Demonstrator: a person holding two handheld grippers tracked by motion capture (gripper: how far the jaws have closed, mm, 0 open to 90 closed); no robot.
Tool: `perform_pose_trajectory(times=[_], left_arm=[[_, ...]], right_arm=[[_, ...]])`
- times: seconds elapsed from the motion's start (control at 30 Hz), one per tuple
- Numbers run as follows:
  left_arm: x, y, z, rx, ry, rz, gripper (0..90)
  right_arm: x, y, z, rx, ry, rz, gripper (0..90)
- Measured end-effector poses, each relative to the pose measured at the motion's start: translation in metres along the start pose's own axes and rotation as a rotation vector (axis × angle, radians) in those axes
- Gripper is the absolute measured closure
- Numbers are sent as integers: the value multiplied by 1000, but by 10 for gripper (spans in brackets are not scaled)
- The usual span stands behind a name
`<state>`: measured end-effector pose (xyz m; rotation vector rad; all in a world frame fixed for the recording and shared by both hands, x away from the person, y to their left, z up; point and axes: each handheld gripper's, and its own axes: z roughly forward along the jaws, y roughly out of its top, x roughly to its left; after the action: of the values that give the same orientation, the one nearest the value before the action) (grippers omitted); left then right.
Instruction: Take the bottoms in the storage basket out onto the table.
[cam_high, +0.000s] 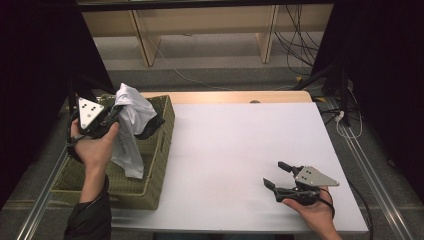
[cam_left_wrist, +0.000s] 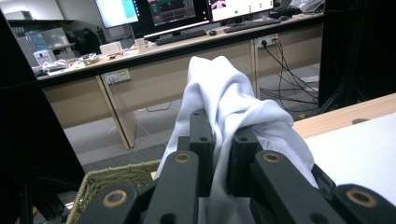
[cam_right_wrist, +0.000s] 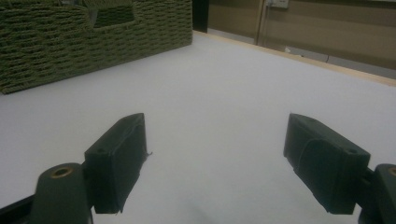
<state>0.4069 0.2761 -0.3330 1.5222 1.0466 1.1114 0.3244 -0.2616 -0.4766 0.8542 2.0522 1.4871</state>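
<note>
My left gripper (cam_high: 113, 116) is shut on a white cloth (cam_high: 130, 125), held up above the woven basket (cam_high: 155, 170) at the table's left. The cloth hangs down into the basket. In the left gripper view the white cloth (cam_left_wrist: 224, 98) is pinched between the two black jaws of my left gripper (cam_left_wrist: 220, 140) and bunches up over them. My right gripper (cam_high: 276, 175) rests low over the white table surface (cam_high: 240, 145) at the front right, open, with nothing between its jaws. In the right gripper view the right gripper (cam_right_wrist: 219, 163) has its jaws spread wide over bare white surface.
The olive woven basket (cam_right_wrist: 93, 37) takes up the table's left side, its wall seen ahead and to the left in the right gripper view. A wooden strip (cam_high: 230, 96) runs along the table's far edge. Desks, monitors and cables (cam_left_wrist: 289, 70) lie beyond.
</note>
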Motion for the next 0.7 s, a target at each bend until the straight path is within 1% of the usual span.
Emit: perform_pose_trajectory(times=[0.27,0.7], left_arm=[[-3,4,-3,-14,-5,9,824],[-6,7,-5,-35,-15,4,824]], right_arm=[[0,0,0,-2,-1,-2,218],[0,0,0,0,-2,0,217]])
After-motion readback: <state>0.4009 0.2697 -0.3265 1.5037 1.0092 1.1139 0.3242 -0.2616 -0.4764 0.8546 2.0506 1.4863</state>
